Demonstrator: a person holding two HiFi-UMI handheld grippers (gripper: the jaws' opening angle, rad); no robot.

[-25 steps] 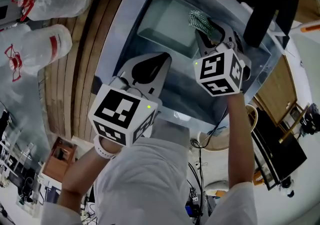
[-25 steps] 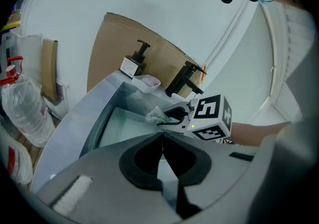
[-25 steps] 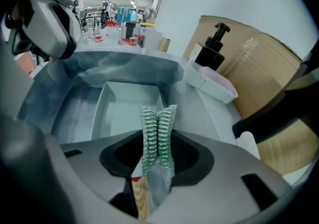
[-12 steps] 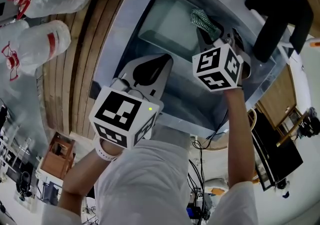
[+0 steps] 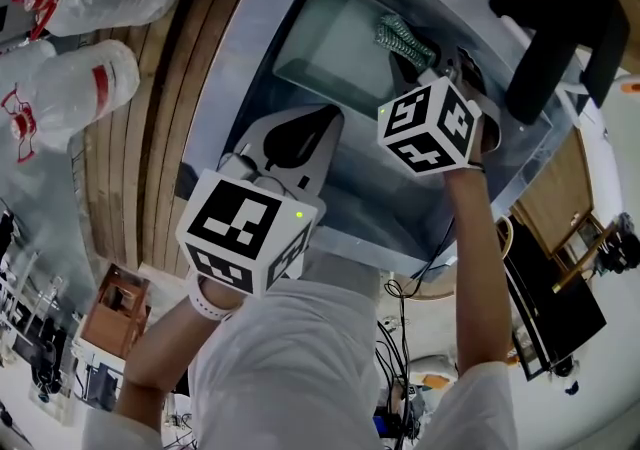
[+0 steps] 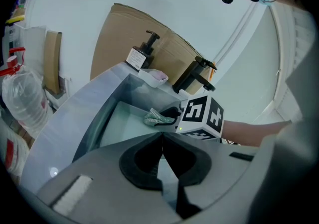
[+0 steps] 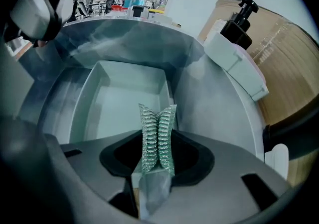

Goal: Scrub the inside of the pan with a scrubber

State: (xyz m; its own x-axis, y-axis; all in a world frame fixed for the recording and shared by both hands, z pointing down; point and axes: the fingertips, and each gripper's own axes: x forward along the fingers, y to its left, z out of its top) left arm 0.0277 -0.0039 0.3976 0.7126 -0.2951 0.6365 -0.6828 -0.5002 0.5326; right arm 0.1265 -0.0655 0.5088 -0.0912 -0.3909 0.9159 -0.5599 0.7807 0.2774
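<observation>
From above, my head camera looks steeply down onto the pan (image 5: 330, 38), while cameras riding close behind the left hand-held gripper (image 6: 162, 141) and right hand-held gripper (image 7: 155, 163) face along their jaws toward that same pan.

pan (image 5: 322, 50) in sink (image 5: 232, 73), scrubber (image 5: 398, 38) over pan, bags (image 5: 92, 88) left of sink

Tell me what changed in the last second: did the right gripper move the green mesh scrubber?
Slightly. The right gripper edged forward and left over the pale rectangular pan, carrying the green mesh scrubber along. Nothing was let go: its jaws stay clamped on the scrubber. The left gripper stayed shut and empty over the steel sink's near edge.
</observation>
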